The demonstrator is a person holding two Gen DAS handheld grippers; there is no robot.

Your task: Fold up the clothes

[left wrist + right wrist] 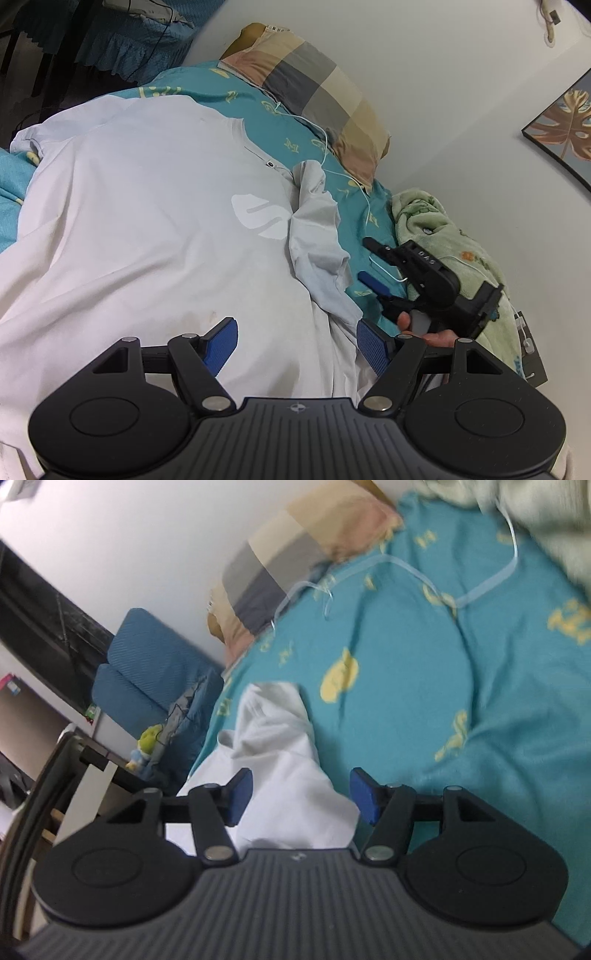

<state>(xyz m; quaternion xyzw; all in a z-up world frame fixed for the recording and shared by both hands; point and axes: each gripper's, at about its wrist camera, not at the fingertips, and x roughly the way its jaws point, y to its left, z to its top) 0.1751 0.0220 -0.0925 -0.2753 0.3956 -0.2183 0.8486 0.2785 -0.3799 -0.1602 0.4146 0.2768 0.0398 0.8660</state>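
Note:
A white T-shirt (147, 229) with a pale leaf logo lies spread front-up on the teal bedcover (266, 99). Its right sleeve (317, 236) is bunched up at the shirt's edge. My left gripper (297, 343) hovers open over the shirt's lower right part, blue pads wide apart. My right gripper (369, 264), held by a hand, is open beside that sleeve, over the bedcover. In the right wrist view the right gripper (301, 795) is open with the white sleeve (280, 753) lying below and between its fingers, not pinched.
A checked pillow (317, 92) lies against the white wall at the head of the bed. A green fleece blanket (443, 236) is heaped at the right. A thin white cable (332, 162) runs across the bedcover. Blue cushions (147, 672) stand beyond the bed's left side.

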